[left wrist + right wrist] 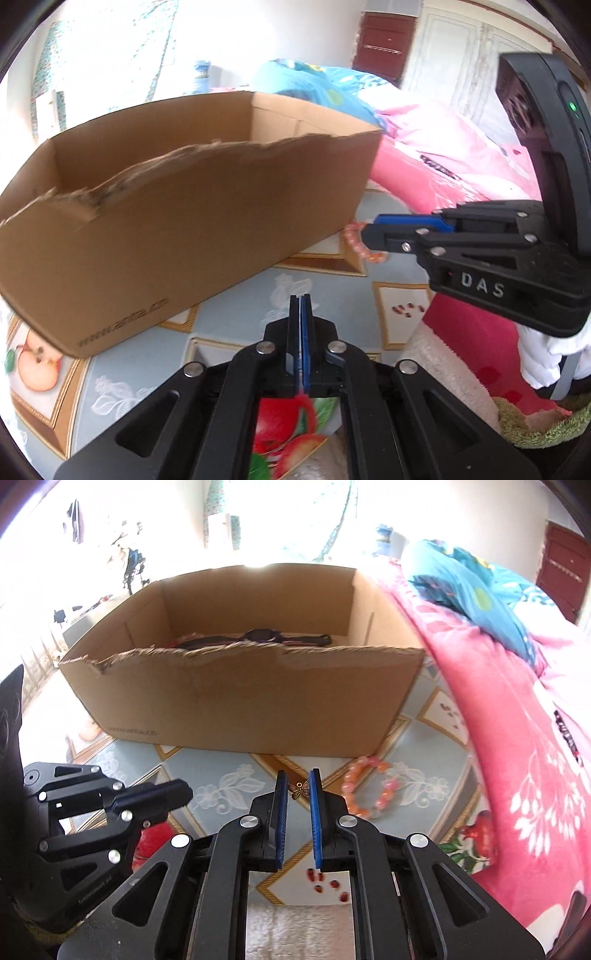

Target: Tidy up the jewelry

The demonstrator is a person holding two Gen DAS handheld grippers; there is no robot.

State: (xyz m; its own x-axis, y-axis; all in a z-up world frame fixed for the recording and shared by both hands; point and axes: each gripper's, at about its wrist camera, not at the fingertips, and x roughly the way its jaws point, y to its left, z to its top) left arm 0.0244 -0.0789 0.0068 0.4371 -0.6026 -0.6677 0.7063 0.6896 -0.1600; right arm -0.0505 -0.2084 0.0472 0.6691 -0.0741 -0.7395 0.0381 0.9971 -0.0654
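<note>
A brown cardboard box (243, 698) stands on the patterned cloth; it also shows in the left wrist view (177, 218). A dark wristwatch (262, 637) lies inside it. A pink and orange bead bracelet (369, 786) lies on the cloth in front of the box, right of my right gripper (298, 786). A small gold butterfly charm (300, 790) sits between the right gripper's fingertips, whose blue pads stand slightly apart; I cannot tell if they touch it. My left gripper (304, 299) is shut and empty. The right gripper (369, 230) partly hides the bracelet (356, 242) in the left wrist view.
A pink floral blanket (517, 738) rises along the right. A blue patterned pillow (469, 590) lies behind it. The left gripper (173, 794) shows at the lower left of the right wrist view. A white fluffy towel (295, 930) lies near me.
</note>
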